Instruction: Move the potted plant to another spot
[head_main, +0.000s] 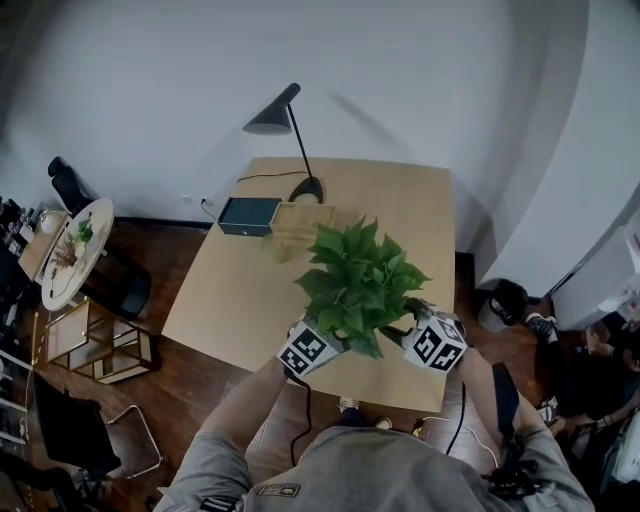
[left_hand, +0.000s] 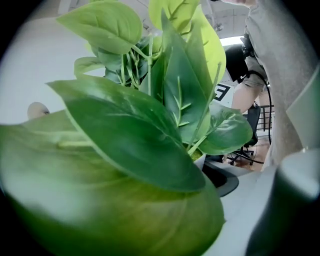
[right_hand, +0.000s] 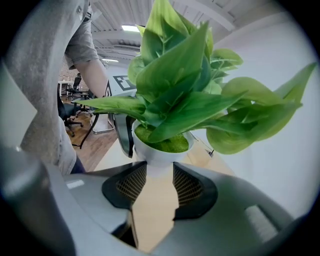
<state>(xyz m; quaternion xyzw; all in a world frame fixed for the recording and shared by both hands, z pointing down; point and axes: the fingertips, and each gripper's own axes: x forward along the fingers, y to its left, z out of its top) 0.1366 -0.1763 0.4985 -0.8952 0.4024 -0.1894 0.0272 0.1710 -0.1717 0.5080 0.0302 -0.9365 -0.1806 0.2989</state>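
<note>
The potted plant (head_main: 358, 275) has broad green leaves in a small white pot (right_hand: 159, 152), and it sits over the near right part of the tan table (head_main: 240, 290). My right gripper (right_hand: 160, 172) is shut on the pot's narrow lower part, with both ribbed pads pressed against it. My left gripper (head_main: 342, 336) comes in from the opposite side. In the left gripper view, leaves (left_hand: 135, 130) fill the picture. Only one of its dark fingers (left_hand: 222, 182) shows, lying against the pot rim (left_hand: 201, 159). The other jaw is hidden.
A black desk lamp (head_main: 285, 120), a dark box (head_main: 248, 215) and a wooden box (head_main: 300, 220) stand at the table's far side. A round side table (head_main: 70, 250), a gold-framed rack (head_main: 95, 340) and chairs stand left on the wooden floor.
</note>
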